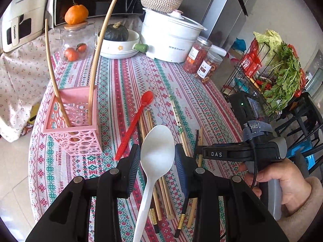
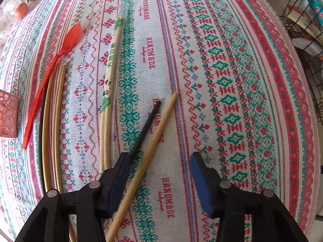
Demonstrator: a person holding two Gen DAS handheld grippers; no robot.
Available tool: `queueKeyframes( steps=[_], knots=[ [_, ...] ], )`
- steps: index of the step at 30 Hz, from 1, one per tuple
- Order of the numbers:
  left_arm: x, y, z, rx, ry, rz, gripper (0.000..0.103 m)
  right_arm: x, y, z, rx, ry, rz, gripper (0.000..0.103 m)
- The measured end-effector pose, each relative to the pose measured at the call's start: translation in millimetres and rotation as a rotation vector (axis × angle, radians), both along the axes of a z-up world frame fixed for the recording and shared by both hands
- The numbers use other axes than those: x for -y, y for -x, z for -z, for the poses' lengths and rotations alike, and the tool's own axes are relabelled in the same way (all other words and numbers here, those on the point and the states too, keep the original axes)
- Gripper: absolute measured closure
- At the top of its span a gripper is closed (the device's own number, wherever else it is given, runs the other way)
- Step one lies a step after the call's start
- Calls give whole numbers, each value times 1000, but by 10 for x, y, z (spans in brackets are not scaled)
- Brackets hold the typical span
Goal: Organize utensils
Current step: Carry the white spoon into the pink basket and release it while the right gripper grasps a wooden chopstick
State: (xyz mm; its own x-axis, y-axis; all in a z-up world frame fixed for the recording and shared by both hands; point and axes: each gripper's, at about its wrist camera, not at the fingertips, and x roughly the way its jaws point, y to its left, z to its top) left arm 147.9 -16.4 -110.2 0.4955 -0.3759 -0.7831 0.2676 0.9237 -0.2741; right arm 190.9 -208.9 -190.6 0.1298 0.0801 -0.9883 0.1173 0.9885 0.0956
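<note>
Left gripper (image 1: pixel 157 159) clasping a white spoon (image 1: pixel 156 153) by its bowl above the patterned tablecloth (image 2: pixel 232 80), near the pink basket (image 1: pixel 74 125) holding two chopsticks; right gripper (image 2: pixel 157 181) unclenched, pointing down, a wooden chopstick (image 2: pixel 147 155) lying between its pads beside a black chopstick (image 2: pixel 145 129).

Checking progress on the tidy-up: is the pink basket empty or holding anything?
Not empty. The pink basket holds two wooden chopsticks, standing tilted, tips inside it.
</note>
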Motion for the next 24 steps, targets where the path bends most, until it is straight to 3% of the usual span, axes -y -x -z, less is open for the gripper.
queueKeyframes(
  steps=[3,5,10,15,17,20,24],
  knots=[
    [-3,6,-2,3,-5,0,66,7,7,4,-11,-27,5,62],
    [-11,14,-2,4,-7,0,66,50,15,13,-12,-22,4,70],
    [-30,10,-25,16,-1,-18,66,175,30,41,-13,-7,5,71],
    [-89,33,-98,61,6,-49,66,-32,-2,22,16,47,-12,72],
    [-135,40,-137,82,17,-63,66,-28,-18,15,35,47,-6,88],
    [-216,49,-214,115,44,-89,66,33,-40,3,47,10,24,97],
    [-396,60,-387,178,111,-144,66,199,-28,-28,69,-65,63,98]
  ],
)
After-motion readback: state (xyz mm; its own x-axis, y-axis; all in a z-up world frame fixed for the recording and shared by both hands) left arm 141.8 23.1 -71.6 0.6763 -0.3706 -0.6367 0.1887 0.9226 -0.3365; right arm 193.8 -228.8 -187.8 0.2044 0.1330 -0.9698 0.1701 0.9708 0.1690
